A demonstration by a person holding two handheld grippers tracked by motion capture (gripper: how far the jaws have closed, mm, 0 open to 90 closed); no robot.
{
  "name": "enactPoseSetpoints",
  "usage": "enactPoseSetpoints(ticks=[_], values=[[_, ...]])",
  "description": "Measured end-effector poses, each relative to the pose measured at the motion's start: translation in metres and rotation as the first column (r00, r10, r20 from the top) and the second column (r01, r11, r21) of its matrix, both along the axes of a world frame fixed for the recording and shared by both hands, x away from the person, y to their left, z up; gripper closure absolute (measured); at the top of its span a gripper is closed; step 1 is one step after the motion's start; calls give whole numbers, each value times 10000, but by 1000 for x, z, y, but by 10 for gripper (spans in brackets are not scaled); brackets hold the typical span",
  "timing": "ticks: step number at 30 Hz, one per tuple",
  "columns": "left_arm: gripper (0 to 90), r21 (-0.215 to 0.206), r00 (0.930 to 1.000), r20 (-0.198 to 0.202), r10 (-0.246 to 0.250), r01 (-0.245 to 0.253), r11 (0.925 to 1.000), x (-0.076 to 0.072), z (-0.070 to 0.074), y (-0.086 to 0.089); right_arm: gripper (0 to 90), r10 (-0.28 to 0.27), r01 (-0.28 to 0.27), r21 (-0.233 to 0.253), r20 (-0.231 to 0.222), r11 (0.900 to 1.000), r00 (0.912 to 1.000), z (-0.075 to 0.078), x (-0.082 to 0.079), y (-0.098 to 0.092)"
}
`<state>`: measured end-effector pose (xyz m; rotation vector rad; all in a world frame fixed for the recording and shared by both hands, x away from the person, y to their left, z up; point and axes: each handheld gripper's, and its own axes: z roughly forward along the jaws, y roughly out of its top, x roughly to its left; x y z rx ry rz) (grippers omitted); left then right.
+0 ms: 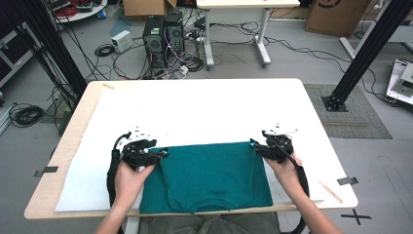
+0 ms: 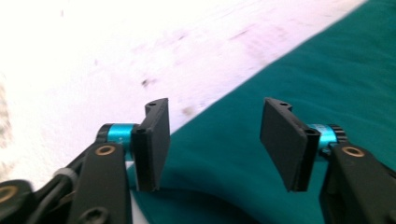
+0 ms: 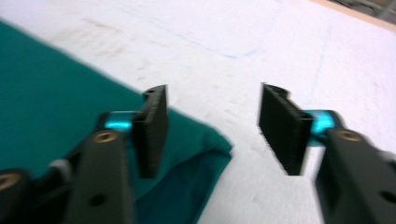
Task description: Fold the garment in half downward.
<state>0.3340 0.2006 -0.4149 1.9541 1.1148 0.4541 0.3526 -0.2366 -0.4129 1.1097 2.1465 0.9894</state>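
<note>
So the teal shirt [image 1: 209, 178] is lying folded flat on the white sheet [image 1: 195, 112] that covers most of the surface [image 1: 58, 161], right up against the near edge and roughly centred between the two near corners. Its neckline sits at the near edge and its far edge runs straight across, parallel to that edge.

The left hand-held gripper [image 1: 163, 152] is sitting at the far left corner of the shirt, tips pointing inward toward the cloth. In the left gripper view its jaws are spread wide apart with nothing between them, and the shirt [image 2: 327, 84] runs under and past both of them, its far edge cutting diagonally across against the white sheet [image 2: 116, 46]. Can't tell if the jaws actually touch the fabric.

The right hand-held gripper [image 1: 254, 145] is at the far right corner of the shirt, mirror image of the other one. Its jaws are apart too, nothing clamped. In the right gripper view the shirt's corner [image 3: 205, 149] pokes out just under the left jaw, layered, while the other jaw hangs over bare white sheet [image 3: 233, 46].

Both hands come in from the near edge, one on either side of the shirt.
</note>
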Motion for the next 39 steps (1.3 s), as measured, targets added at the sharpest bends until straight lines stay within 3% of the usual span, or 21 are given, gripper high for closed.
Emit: enactPoseSetpoints(ticks=[2, 5, 9, 11, 13, 15, 16, 17, 18, 19, 21, 22, 26, 28, 31, 36, 39], values=[[403, 321, 9995, 148, 295, -299, 9990, 4, -5, 2, 397, -155, 157, 313, -47, 9994, 9999, -5, 8, -1], [402, 260, 9987, -65, 514, -512, 9984, 7, -9, 8, 384, -305, 349, 736, -610, 9967, 9977, -10, 14, 0], [395, 301, 9958, -456, 798, -785, 9965, 10, -16, 12, 364, -492, 593, 633, -1507, 9962, 9874, -22, 22, 2], [391, 279, 9930, -762, 905, -886, 9957, 11, -21, 14, 345, -653, 771, 519, -2003, 9957, 9776, -27, 26, 0], [383, 227, 9902, -952, 1018, -1001, 9947, 12, -25, 15, 336, -607, 855, 805, -2715, 9931, 9605, -32, 29, -3], [371, 101, 9865, -1247, 1059, -1055, 9944, 14, -29, 17, 359, -578, 841, 897, -2629, 9924, 9631, -33, 28, -4], [370, 50, 9871, -1219, 1034, -1035, 9946, 13, -29, 17, 411, -589, 841, 858, -2621, 9928, 9632, -32, 27, -4], [388, 53, 9874, -1221, 1003, -1004, 9949, 13, -29, 18, 543, -370, 631, 908, -2645, 9939, 9637, -31, 26, -4], [454, -4, 9899, -1181, 788, -794, 9968, 12, -29, 18, 666, 221, 131, 1252, -2757, 9920, 9610, -32, 26, -5], [562, -119, 9906, -1266, 513, -532, 9985, 11, -29, 18, 720, 366, -30, 1247, -2683, 9922, 9626, -31, 24, -3], [686, -264, 9912, -1319, 95, -131, 9996, 12, -29, 16, 783, 544, -362, 799, -2386, 9961, 9696, -29, 19, 0], [752, -275, 9919, -1263, 106, -142, 9995, 12, -29, 14, 793, 604, -492, 565, -2181, 9972, 9741, -28, 17, 1], [775, 183, 9962, -868, -86, 102, 9998, 15, -27, 4, 803, 486, -417, 400, -1916, 9983, 9803, -24, 11, -5], [782, 74, 9971, -741, -170, 176, 9998, 18, -26, 0, 804, 436, -375, 377, -1775, 9986, 9832, -20, 10, -12], [784, -545, 9983, -457, -368, 343, 9979, 30, -22, -13, 804, 120, -113, 52, -1483, 9999, 9889, -13, 11, -23], [784, -448, 9977, 33, -676, 677, 9967, 54, -17, -45, 804, -785, 779, -104, -1056, 9969, 9913, -7, 29, -50], [783, -235, 9970, 296, -712, 719, 9971, 71, -16, -63, 803, -1256, 1236, -255, -1035, 9920, 9867, -5, 45, -62]])
